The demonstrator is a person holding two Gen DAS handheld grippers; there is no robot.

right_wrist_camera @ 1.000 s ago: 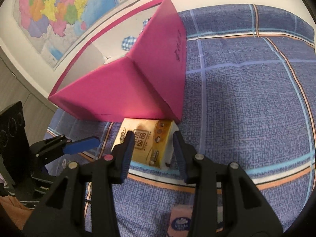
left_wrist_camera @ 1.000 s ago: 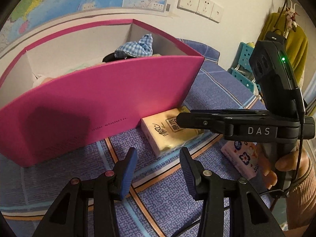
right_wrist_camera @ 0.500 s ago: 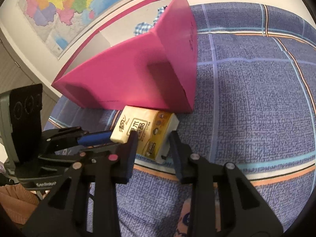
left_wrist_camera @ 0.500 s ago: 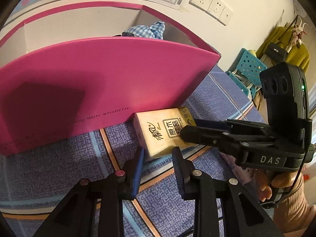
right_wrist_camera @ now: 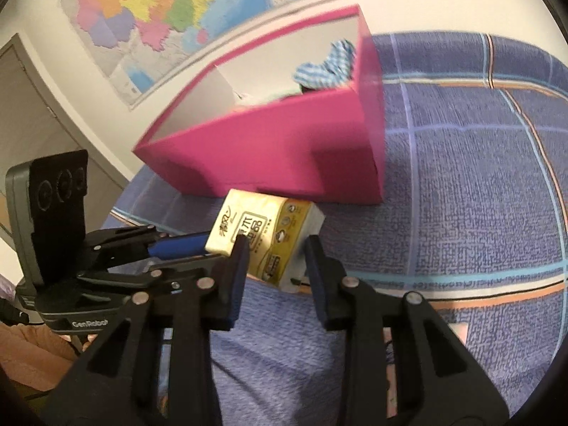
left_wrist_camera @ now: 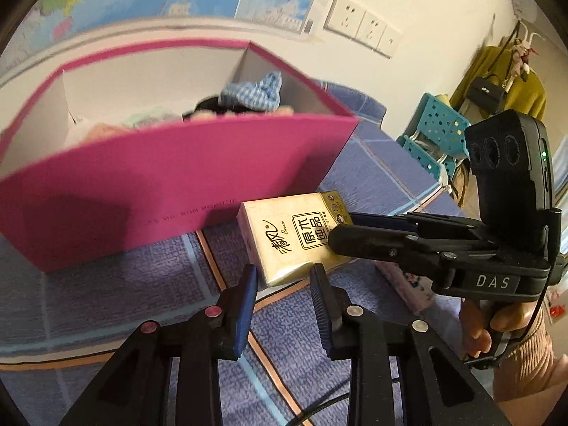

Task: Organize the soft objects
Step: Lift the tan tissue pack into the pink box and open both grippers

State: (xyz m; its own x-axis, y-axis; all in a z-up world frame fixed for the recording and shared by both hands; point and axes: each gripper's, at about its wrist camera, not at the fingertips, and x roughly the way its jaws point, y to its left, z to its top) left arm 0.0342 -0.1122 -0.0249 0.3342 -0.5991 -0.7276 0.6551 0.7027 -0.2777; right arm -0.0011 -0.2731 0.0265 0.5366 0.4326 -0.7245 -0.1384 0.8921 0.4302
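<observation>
A yellow tissue pack [left_wrist_camera: 291, 234] [right_wrist_camera: 264, 238] is held off the blue quilt, tilted, just in front of the pink box [left_wrist_camera: 170, 184] [right_wrist_camera: 284, 145]. My left gripper [left_wrist_camera: 284, 284] grips its near end between the blue pads. My right gripper [right_wrist_camera: 273, 262] grips the pack's other end, and shows from the side in the left wrist view [left_wrist_camera: 419, 245]. The box holds a blue checked cloth [left_wrist_camera: 255, 92] [right_wrist_camera: 326, 67] and other soft items, partly hidden by its wall.
A floral tissue pack [left_wrist_camera: 408, 284] lies on the quilt under the right gripper. A teal plastic stool [left_wrist_camera: 433, 138] and hanging yellow clothes [left_wrist_camera: 504, 85] stand past the bed's right edge. A wall map and sockets [left_wrist_camera: 362, 25] are behind the box.
Both grippers closed onto the tissue pack's ends and lifted it off the quilt. The view rose, so the box's inside shows more.
</observation>
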